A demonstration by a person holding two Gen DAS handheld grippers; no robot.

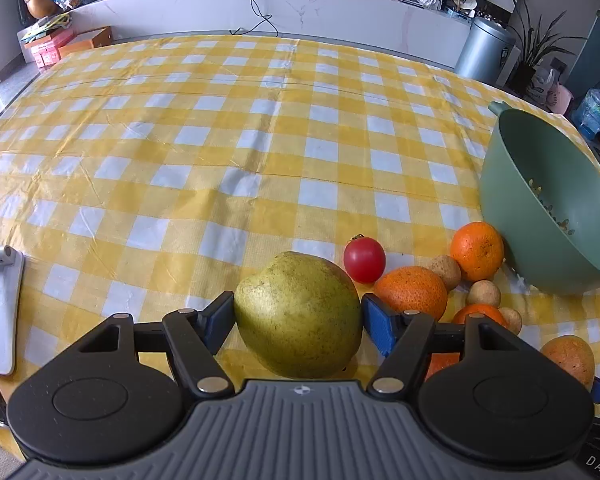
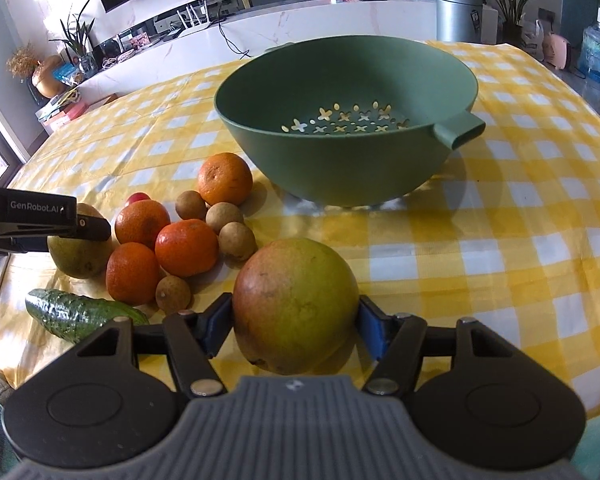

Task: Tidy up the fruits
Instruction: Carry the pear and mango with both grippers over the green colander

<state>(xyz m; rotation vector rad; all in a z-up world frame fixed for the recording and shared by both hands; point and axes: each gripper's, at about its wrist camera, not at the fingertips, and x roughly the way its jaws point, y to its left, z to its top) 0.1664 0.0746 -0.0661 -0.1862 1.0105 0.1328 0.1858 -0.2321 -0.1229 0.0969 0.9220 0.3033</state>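
Note:
My left gripper (image 1: 298, 314) is shut on a green pear (image 1: 298, 314), just above the checked cloth. My right gripper (image 2: 296, 318) is shut on a red-green mango (image 2: 296, 304), in front of the green colander bowl (image 2: 340, 168). Between them lies a pile of oranges (image 2: 184, 246), small brown longans (image 2: 236, 240), a red tomato (image 1: 364, 258) and a cucumber (image 2: 80, 312). The left gripper's body (image 2: 40, 220) shows at the left edge of the right wrist view, over the pear (image 2: 80, 256). The bowl (image 1: 540, 200) holds no fruit.
The table has a yellow and white checked cloth (image 1: 220, 140). A white holder (image 1: 0, 308) lies at the table's left edge. A white counter (image 1: 260, 8), a metal bin (image 1: 486, 52) and plants stand beyond the table.

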